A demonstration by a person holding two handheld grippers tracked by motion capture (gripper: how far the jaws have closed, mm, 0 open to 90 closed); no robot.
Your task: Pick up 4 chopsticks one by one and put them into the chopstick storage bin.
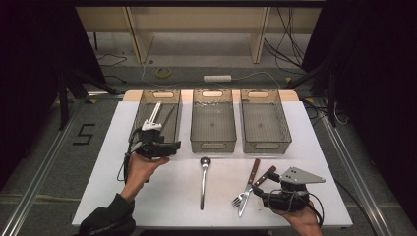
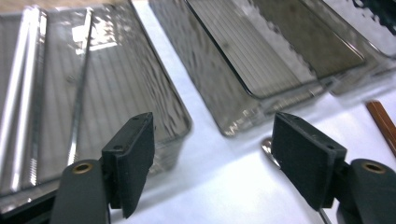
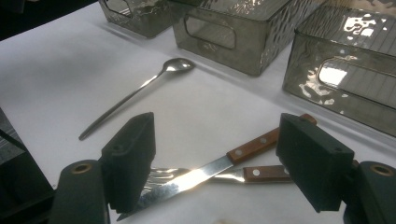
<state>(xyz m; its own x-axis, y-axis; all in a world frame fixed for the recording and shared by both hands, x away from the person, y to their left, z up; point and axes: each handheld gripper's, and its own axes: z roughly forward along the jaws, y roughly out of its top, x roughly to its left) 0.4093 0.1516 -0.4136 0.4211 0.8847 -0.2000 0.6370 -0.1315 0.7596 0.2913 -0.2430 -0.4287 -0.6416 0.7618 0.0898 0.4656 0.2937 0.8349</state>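
Note:
A long metal spoon [image 1: 203, 179] [image 3: 140, 91] lies in the middle of the white table [image 1: 162, 196]. To its right a wooden-handled knife [image 1: 249, 184] [image 3: 219, 163] lies crossed over a wooden-handled fork [image 1: 255, 187] [image 3: 254, 173]. My right gripper [image 1: 259, 188] [image 3: 217, 149] is open, low over this pair, with a jaw on either side of the crossing. My left gripper [image 1: 164, 146] [image 2: 212, 140] is open with nothing between its jaws, hovering at the front right corner of the left bin [image 1: 156, 118] [image 2: 116, 84]. The spoon's bowl [image 2: 267, 147] peeks out beside its right jaw.
Three smoky see-through bins stand in a row at the back. The left one holds long thin pale utensils [image 2: 23, 88]. The middle bin [image 1: 213, 123] [image 2: 261, 56] and the right bin [image 1: 263, 123] hold nothing I can see. Table edges run close on both sides.

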